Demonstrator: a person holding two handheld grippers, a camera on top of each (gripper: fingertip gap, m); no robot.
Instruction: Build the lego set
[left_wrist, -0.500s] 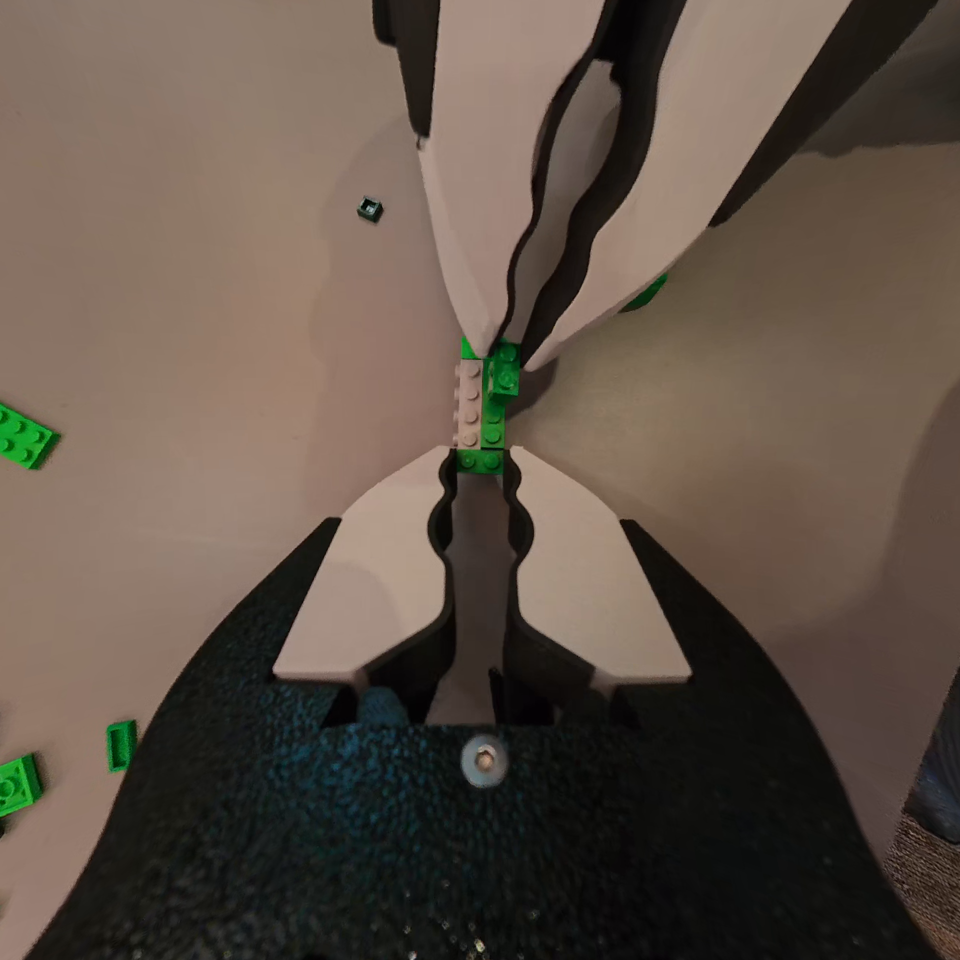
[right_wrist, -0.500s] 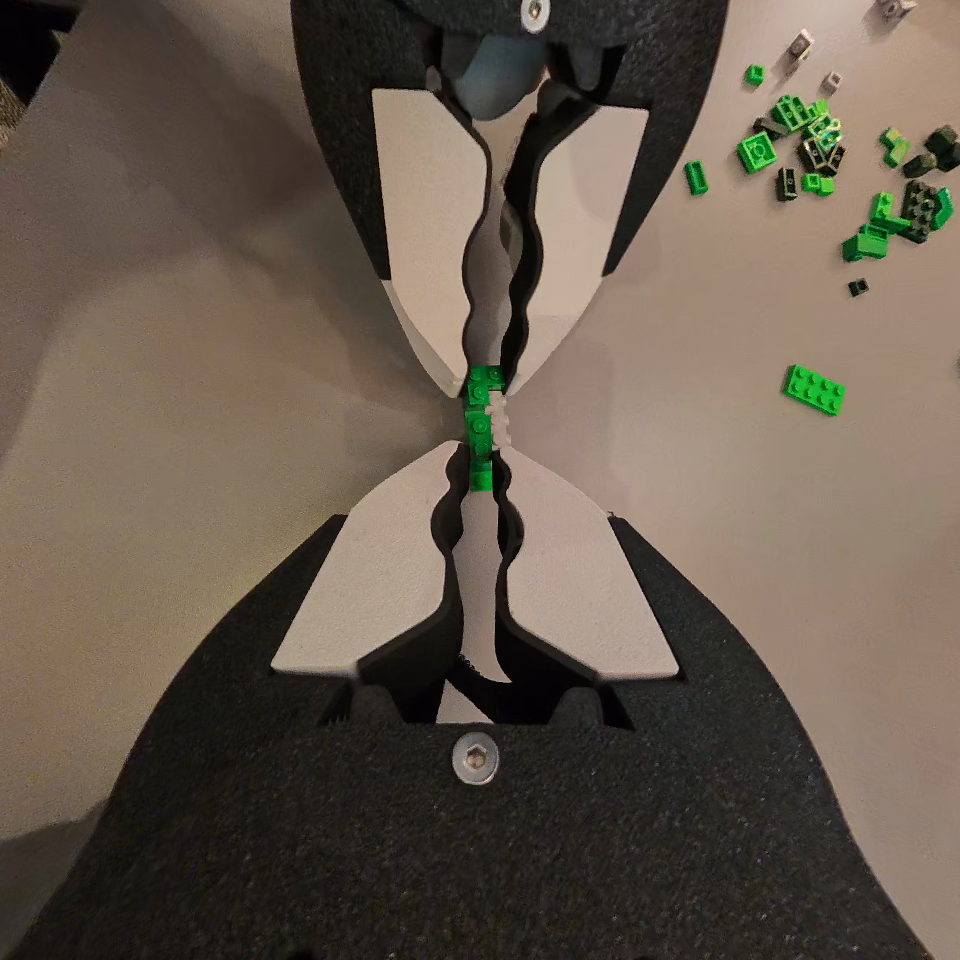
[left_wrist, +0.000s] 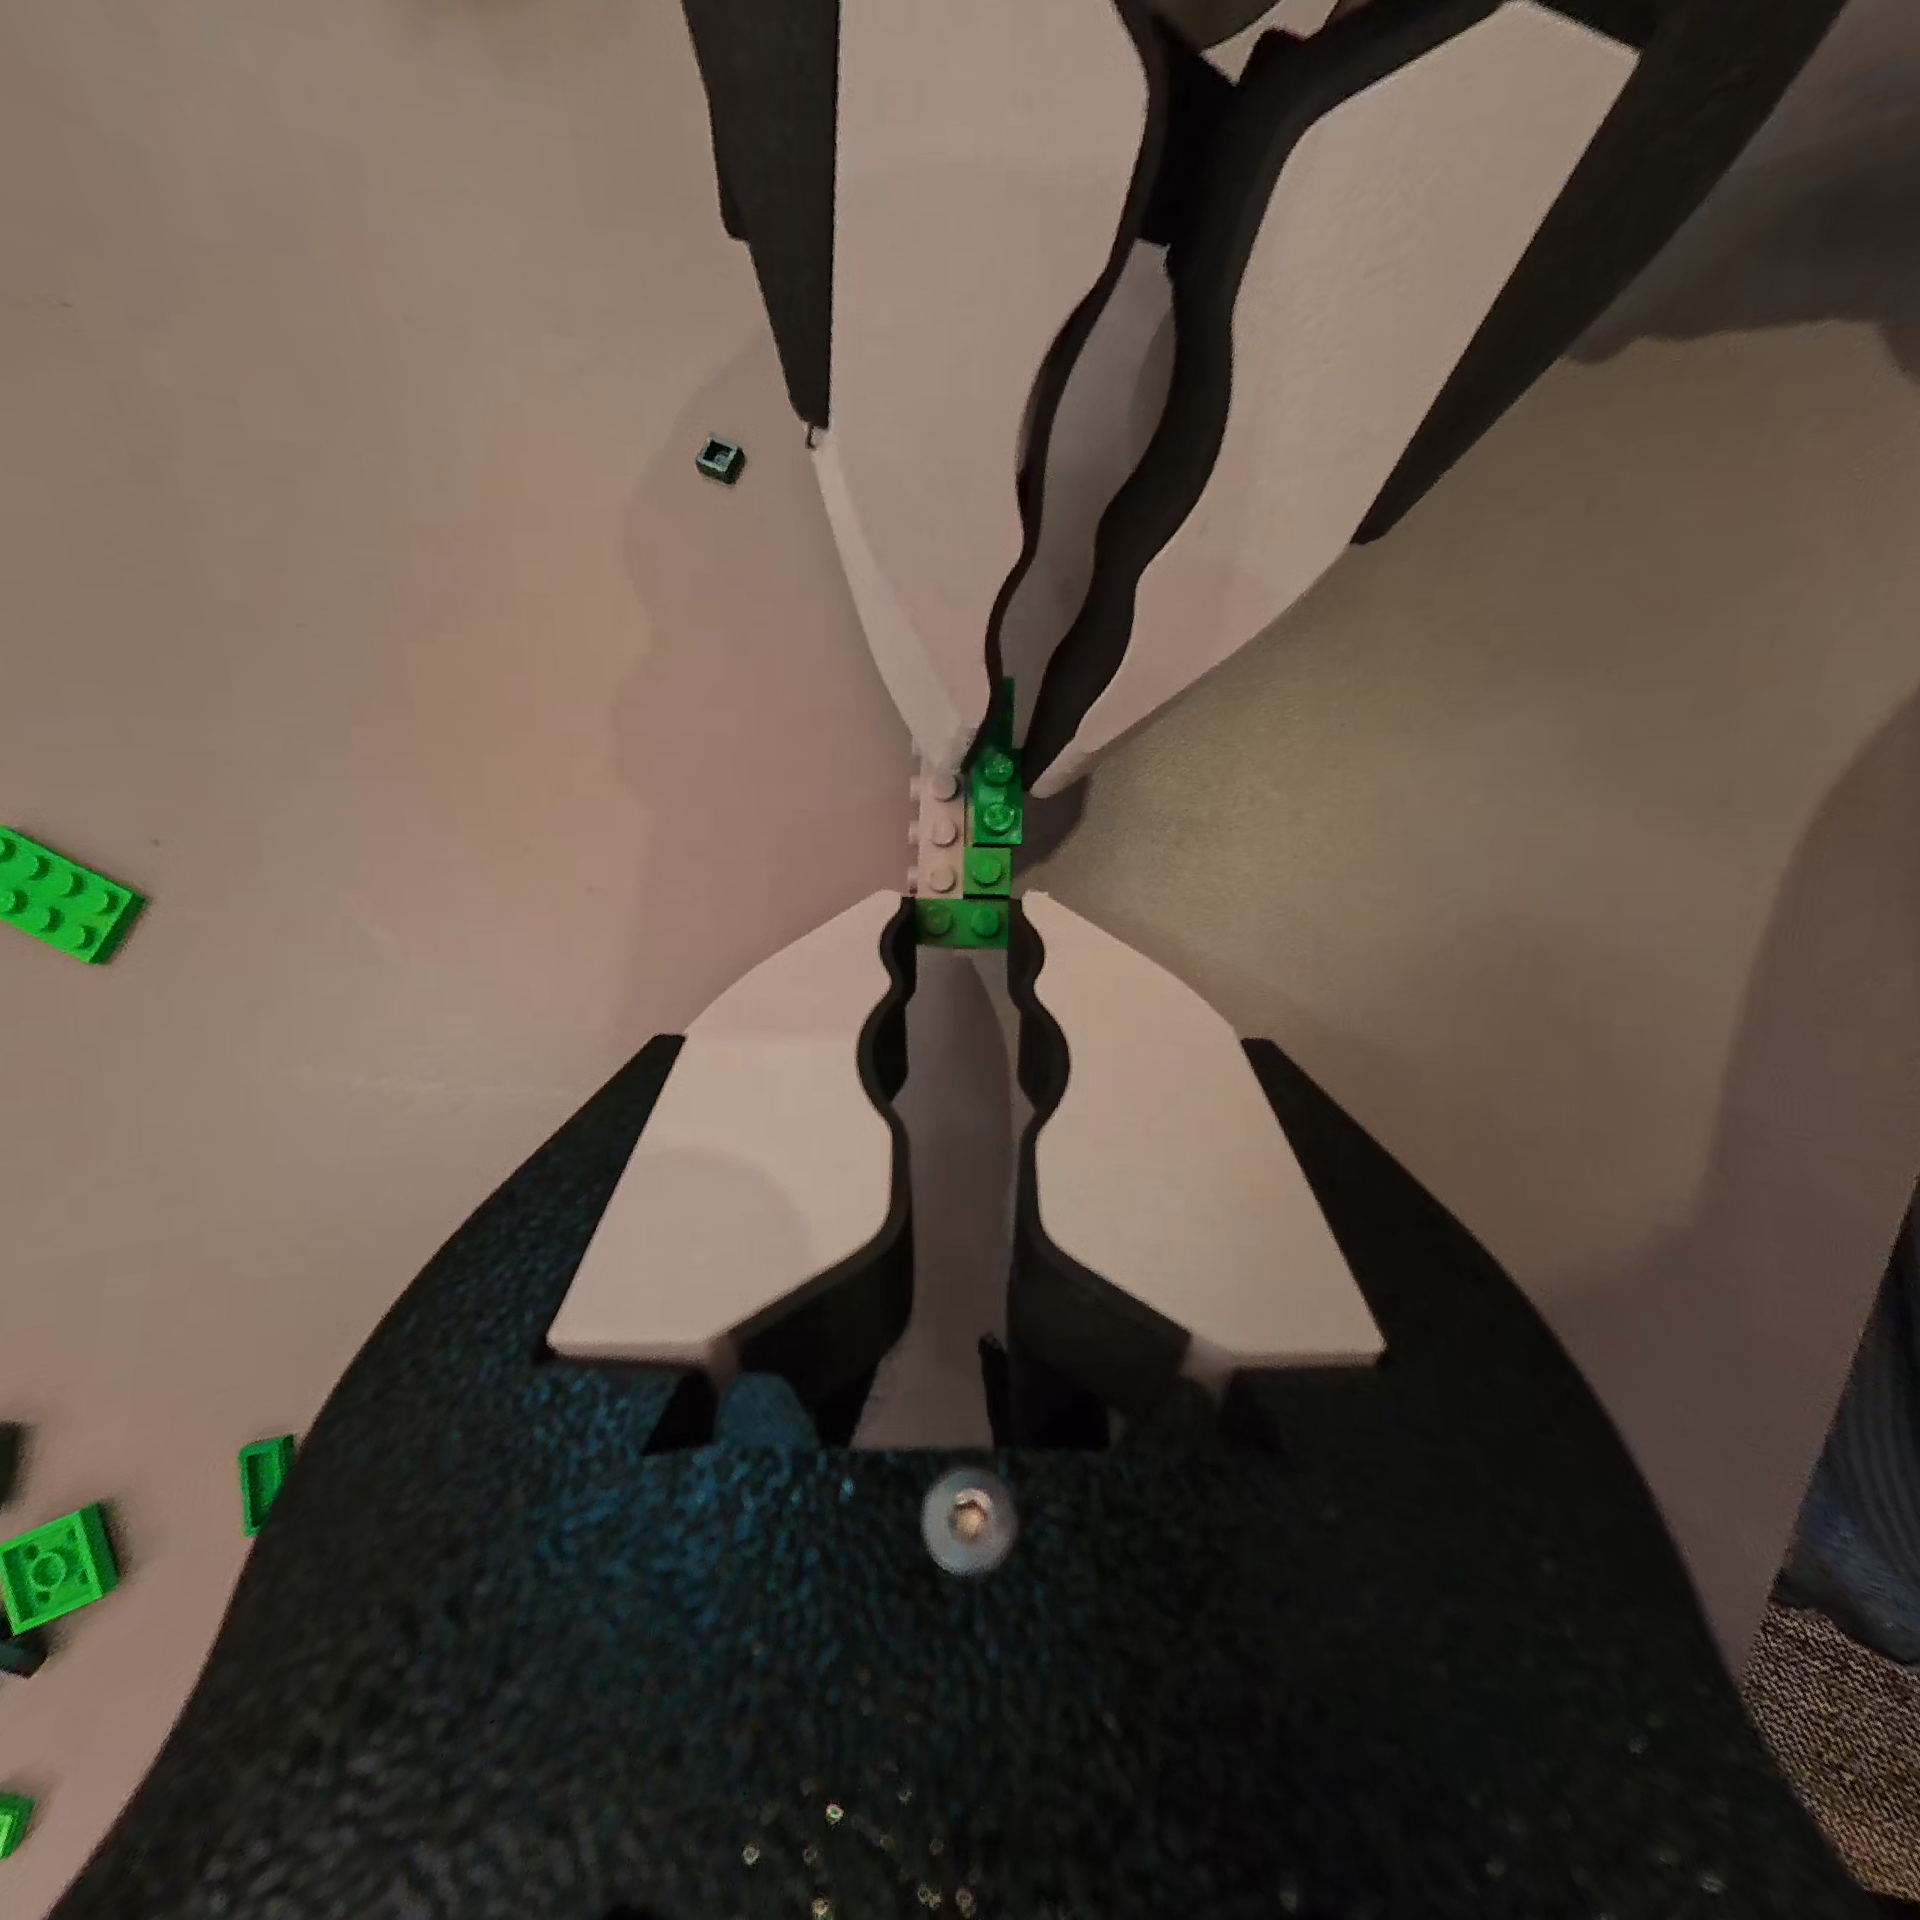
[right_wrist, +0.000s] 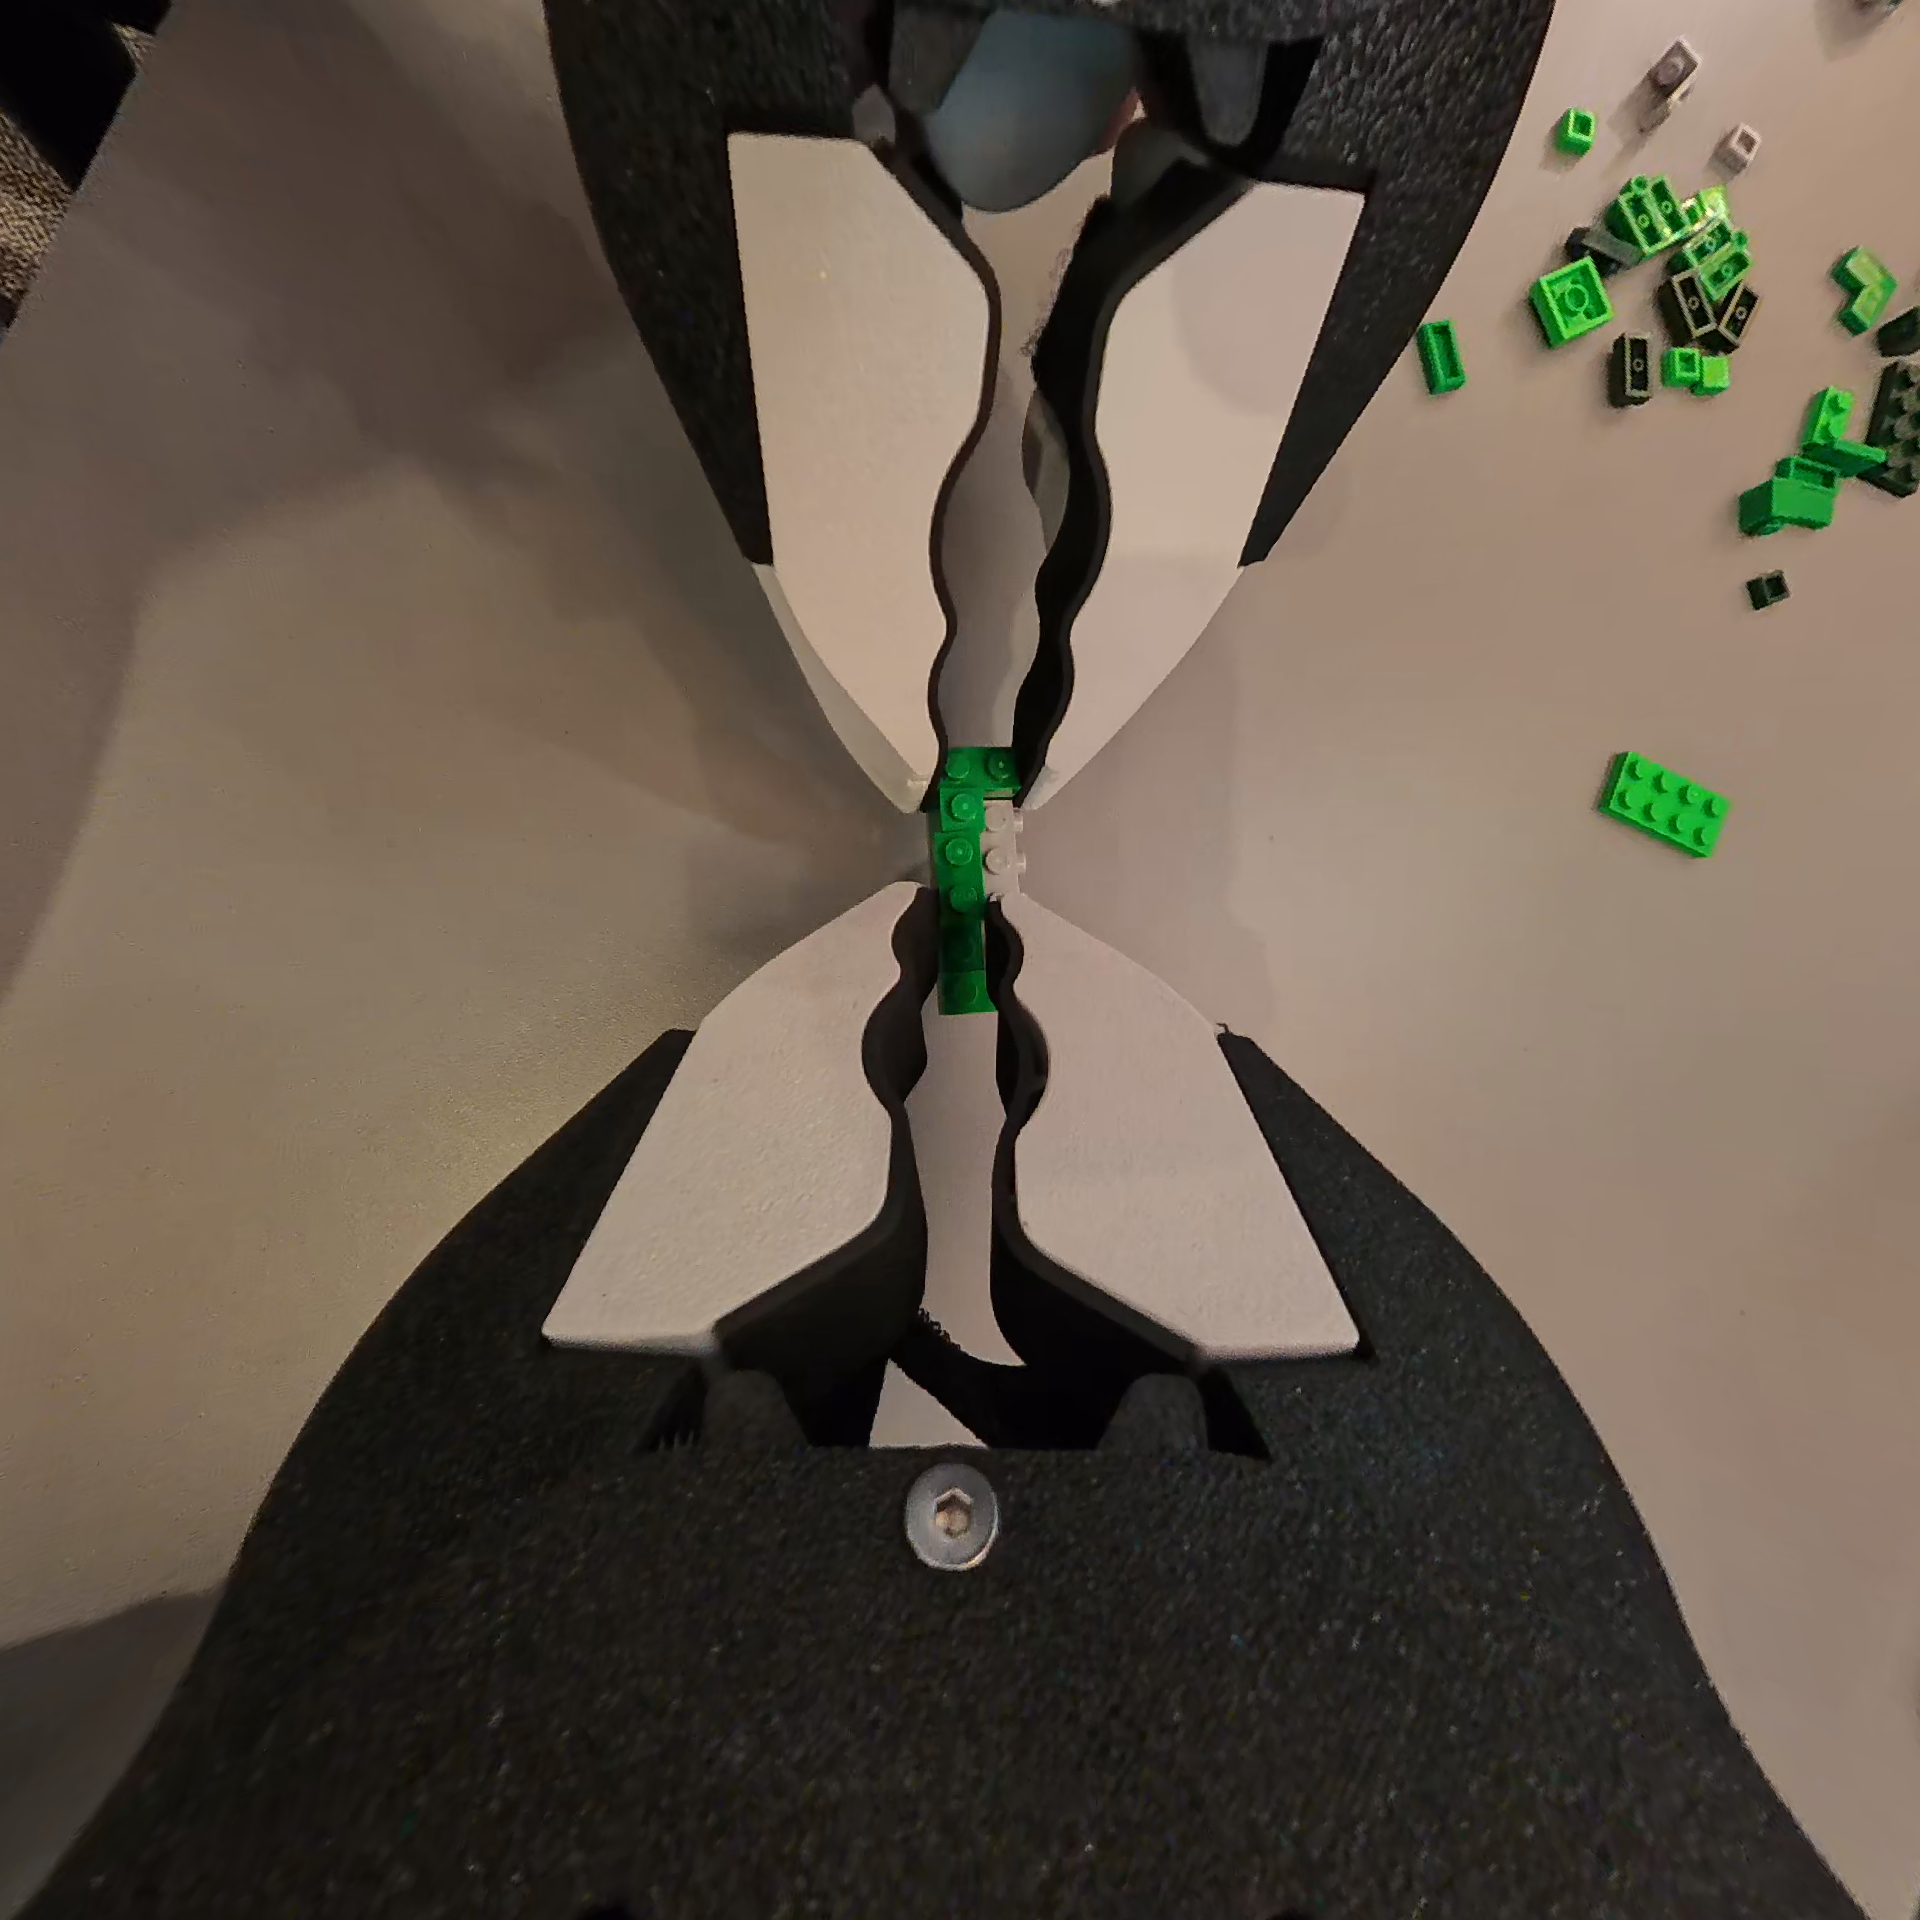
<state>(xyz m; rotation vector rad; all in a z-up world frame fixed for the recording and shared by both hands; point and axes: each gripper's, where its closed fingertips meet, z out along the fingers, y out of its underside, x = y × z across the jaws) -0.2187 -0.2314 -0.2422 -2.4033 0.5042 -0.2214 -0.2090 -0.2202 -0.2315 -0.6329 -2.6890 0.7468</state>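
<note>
The left gripper (left_wrist: 961, 920) is pinched tight on one end of the small green and grey build (left_wrist: 966, 842), which hangs just above the table (left_wrist: 416, 520). The right gripper (right_wrist: 961, 935) squeezes a green strip (right_wrist: 961, 925) at the build's other end. To join them well, both should push straight together and not twist. Past the build lies a green plate (right_wrist: 1662, 802), then a loose pile (right_wrist: 1704, 281). No box or tray shows.

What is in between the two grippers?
A small green and grey lego piece, pinched at one end by the left gripper and at the other by the right gripper. Both views show it.
</note>
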